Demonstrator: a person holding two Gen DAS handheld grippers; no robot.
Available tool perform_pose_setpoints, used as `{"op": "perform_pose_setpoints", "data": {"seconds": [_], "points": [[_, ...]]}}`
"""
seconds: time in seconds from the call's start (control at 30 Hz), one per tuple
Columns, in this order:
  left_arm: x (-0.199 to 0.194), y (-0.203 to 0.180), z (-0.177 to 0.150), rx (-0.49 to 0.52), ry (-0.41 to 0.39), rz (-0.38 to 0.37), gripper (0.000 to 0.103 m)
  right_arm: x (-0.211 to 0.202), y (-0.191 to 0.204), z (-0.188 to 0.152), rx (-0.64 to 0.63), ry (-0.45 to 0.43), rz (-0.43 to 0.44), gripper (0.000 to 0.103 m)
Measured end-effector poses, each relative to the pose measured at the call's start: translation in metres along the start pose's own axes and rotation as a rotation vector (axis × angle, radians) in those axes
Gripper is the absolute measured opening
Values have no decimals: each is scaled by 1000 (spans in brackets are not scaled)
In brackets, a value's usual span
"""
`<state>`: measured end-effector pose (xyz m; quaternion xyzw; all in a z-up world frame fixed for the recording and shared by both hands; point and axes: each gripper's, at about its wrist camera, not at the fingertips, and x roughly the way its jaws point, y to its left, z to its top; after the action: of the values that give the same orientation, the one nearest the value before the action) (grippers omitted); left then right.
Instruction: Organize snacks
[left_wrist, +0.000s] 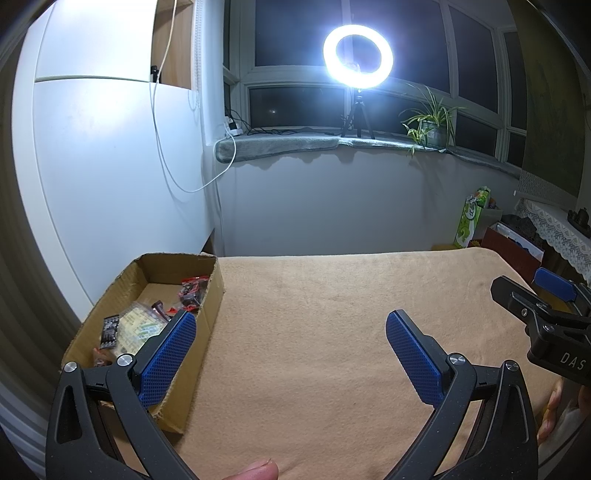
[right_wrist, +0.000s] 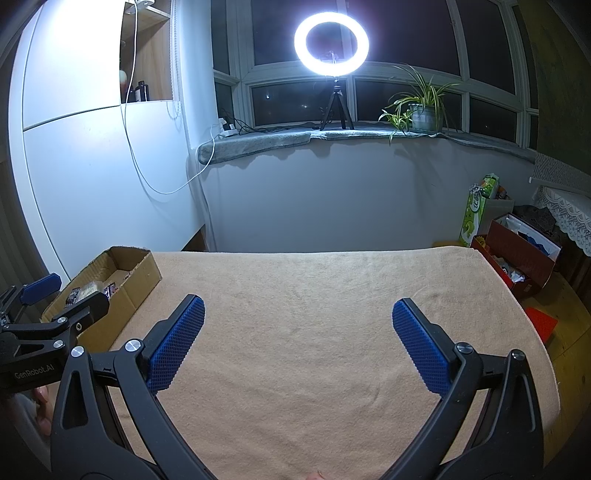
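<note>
A shallow cardboard box (left_wrist: 212, 295) sits at the left end of a table covered with a tan cloth (left_wrist: 332, 314). Several snack packets (left_wrist: 140, 325) lie inside it, among them red-and-dark ones (left_wrist: 192, 291). My left gripper (left_wrist: 290, 334) hovers open just right of the box, nothing between its blue pads. My right gripper (right_wrist: 297, 325) stands open above the bare cloth (right_wrist: 314, 295), empty too. In the right wrist view the box (right_wrist: 136, 284) lies far left behind the left gripper (right_wrist: 62, 295); in the left wrist view the right gripper (left_wrist: 535, 299) pokes in at the right edge.
A ring light on a tripod (left_wrist: 357, 74) and a potted plant (left_wrist: 430, 125) stand on the windowsill behind the table. A white cabinet (left_wrist: 110, 166) rises at the left. Right of the table sit a green carton (right_wrist: 476, 214) and a red box (right_wrist: 524, 258).
</note>
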<state>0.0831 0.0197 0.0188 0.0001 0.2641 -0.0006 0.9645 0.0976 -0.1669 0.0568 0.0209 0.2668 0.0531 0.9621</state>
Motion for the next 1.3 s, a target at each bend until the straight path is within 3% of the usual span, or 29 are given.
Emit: {"op": "perform_pose_setpoints", "data": {"seconds": [1.3], "points": [[0, 2, -1, -7, 11, 11, 102, 1, 2, -2, -3, 8, 3, 103]]}}
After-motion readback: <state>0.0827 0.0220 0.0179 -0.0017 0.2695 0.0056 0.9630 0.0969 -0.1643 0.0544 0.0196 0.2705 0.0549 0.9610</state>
